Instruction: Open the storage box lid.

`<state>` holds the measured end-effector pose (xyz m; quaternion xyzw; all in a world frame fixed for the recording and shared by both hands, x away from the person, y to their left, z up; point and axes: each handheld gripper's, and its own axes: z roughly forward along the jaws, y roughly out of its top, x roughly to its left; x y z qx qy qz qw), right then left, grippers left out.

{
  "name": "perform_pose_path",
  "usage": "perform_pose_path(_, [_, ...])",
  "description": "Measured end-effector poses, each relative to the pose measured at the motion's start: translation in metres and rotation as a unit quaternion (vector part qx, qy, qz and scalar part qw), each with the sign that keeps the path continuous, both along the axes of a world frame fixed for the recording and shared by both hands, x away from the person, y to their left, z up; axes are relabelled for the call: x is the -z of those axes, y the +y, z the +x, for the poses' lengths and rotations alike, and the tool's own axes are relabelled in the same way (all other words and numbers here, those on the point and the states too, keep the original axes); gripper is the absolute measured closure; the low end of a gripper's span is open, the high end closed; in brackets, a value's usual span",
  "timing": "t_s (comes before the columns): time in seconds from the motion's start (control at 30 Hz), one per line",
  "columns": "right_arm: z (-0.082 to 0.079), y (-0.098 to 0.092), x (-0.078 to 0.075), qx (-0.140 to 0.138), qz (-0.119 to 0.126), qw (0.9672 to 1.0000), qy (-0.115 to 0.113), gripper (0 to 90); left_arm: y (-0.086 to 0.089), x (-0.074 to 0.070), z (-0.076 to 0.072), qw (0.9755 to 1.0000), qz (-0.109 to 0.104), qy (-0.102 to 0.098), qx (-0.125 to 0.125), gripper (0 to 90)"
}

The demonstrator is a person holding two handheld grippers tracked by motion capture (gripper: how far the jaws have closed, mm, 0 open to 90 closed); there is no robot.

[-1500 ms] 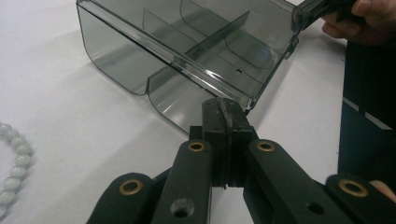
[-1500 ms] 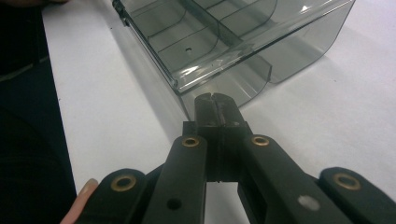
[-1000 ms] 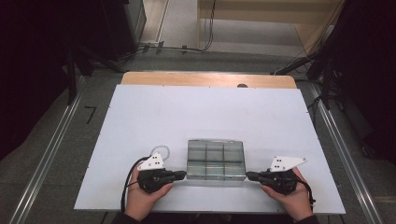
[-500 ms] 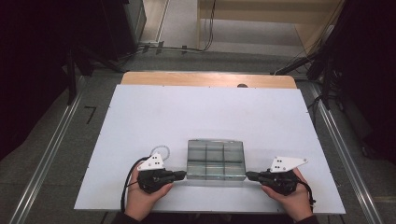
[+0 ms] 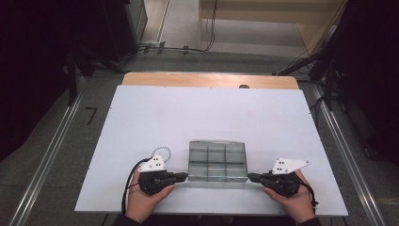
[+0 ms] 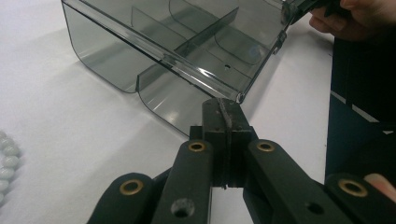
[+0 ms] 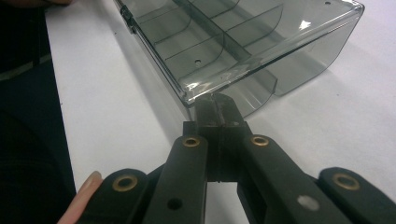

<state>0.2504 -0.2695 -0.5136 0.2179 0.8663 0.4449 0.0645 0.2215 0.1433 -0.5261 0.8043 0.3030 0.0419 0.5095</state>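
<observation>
Both near corners of the clear divided box (image 5: 217, 160) are met by the pressed-together left gripper (image 5: 184, 176) and right gripper (image 5: 251, 177); open table (image 5: 211, 113) lies beyond.

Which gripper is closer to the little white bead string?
Left. The left gripper sits just below the bead string; the right gripper is across the clear divided box.

We judge this a laboratory or test bay set up for recording. A white board (image 5: 211, 117) lies on a wooden table (image 5: 207, 80) as the work surface. At nine and three o'clock, metal rails (image 5: 44, 162) run along a grey carpeted floor (image 5: 28, 188). At twelve o'clock, cables (image 5: 179, 47) trail across the floor beside a pale wooden cabinet (image 5: 268, 19). At ten o'clock we note dark equipment racks (image 5: 94, 23).
</observation>
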Motion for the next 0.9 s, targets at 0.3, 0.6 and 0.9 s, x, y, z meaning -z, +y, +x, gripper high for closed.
perform_pose_path(0.3, [-0.0002,-0.0003,-0.0001,-0.001,0.000,1.0000,-0.001,87.8,0.0000,-0.0001,-0.0004,1.0000,0.000,-0.004,0.001,90.0])
perform_pose_path(0.6, [-0.0028,0.0013,-0.0042,-0.014,0.011,0.9998,-0.010,87.8,-0.0011,-0.0027,-0.0019,0.9996,-0.022,-0.006,0.019,90.0])
perform_pose_path(0.9, [-0.0041,0.0027,-0.0075,-0.009,0.018,0.9997,-0.016,87.8,-0.0003,-0.0035,-0.0033,0.9993,-0.029,-0.023,0.004,90.0])
